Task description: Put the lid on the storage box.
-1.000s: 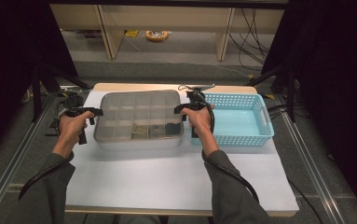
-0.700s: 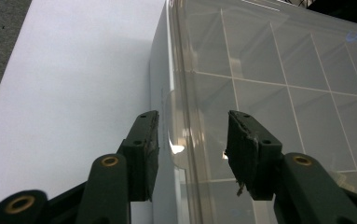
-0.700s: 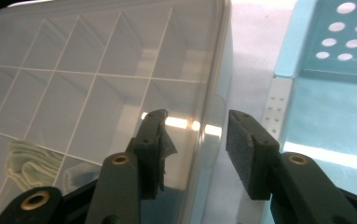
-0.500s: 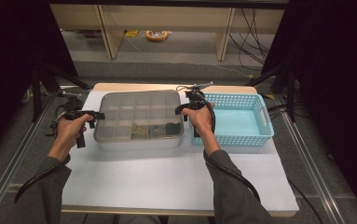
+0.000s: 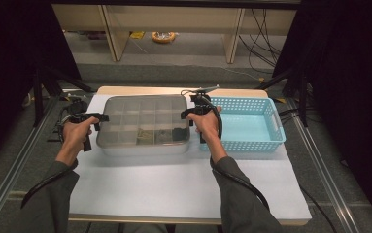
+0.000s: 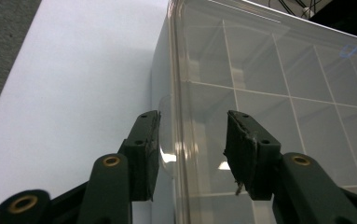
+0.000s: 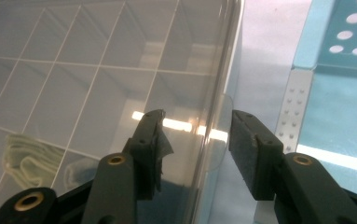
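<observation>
White table (image 5: 174, 184); clear compartment box (image 5: 144, 124), blue perforated basket (image 5: 244, 127) beside it

No legible writing

Neither the clear compartment box (image 5: 147, 124) nor the blue basket (image 5: 244, 125) bears any readable text.

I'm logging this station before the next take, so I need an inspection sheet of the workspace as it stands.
Surface: white table top, bare at the near side.
Job's things: clear plastic compartment box with its lid on, small items in its near cells.
Clutter: light blue perforated plastic basket right of the box, looks empty.
Grippers: left gripper open, jaws astride the box's left lid edge; right gripper open, astride its right lid edge.
Cables: black cable trails along the right forearm.
Surroundings: grey floor, wooden shelving behind, a roll of tape under it.
</observation>
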The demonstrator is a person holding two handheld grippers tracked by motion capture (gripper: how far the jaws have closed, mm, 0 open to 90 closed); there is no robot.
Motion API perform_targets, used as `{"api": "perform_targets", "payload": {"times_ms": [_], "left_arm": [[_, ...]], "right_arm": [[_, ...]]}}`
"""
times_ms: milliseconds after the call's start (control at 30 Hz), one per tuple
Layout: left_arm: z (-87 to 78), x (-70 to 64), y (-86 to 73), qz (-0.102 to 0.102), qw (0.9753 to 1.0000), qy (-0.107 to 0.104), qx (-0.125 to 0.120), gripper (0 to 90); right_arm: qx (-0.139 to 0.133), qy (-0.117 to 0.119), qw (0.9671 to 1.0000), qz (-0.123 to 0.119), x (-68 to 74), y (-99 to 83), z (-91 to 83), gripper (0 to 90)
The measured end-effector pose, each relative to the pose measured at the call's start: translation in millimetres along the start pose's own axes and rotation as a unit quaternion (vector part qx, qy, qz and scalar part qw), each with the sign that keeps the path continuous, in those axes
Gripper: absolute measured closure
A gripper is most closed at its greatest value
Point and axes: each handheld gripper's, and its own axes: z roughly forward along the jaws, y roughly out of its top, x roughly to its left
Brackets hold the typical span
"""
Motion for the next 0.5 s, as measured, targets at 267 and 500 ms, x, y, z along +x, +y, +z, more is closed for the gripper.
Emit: {"api": "perform_targets", "payload": {"times_ms": [267, 500], "left_arm": [[2.4, -1.7, 2.4, 0.002, 0.9999, 0.01, -0.008, 55.0], [-4.6, 2.9, -1.7, 0.007, 0.9999, -0.001, 0.008, 52.0]], "right_arm": [[-0.013, 0.005, 0.9999, -0.002, -2.6, -5.4, 4.3, 53.2], [-0.017, 0.009, 0.9998, -0.008, -4.5, -5.6, 0.1, 55.5]]}}
